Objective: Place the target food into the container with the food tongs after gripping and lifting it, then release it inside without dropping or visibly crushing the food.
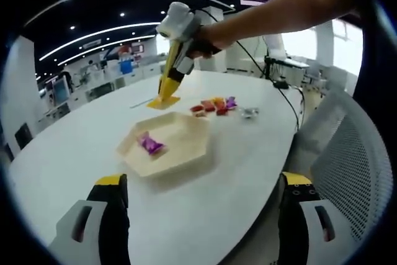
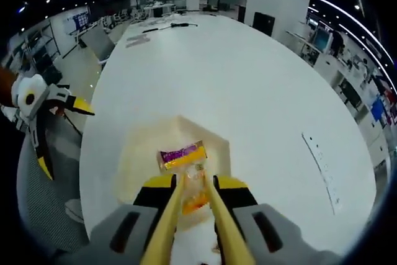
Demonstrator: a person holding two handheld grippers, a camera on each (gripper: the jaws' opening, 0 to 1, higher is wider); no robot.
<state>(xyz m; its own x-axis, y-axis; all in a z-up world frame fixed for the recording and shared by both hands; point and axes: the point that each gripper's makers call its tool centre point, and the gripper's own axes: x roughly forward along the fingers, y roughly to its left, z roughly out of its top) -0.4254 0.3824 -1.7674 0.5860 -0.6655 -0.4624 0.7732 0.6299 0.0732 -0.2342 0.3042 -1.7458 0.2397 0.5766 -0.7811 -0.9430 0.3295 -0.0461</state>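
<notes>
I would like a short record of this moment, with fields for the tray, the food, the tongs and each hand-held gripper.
Tray: pale hexagonal tray on the white table
Food in tray: one purple-wrapped snack
Food waiting: small pile of wrapped snacks on the table beyond the tray
Tongs: yellow tongs, tips around an orange-wrapped snack
Right hand-held gripper: shut on the tongs
Left hand-held gripper: open, holding nothing

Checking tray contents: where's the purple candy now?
In the left gripper view, the purple candy lies inside the tray, toward its left side, short of the tongs.
</notes>
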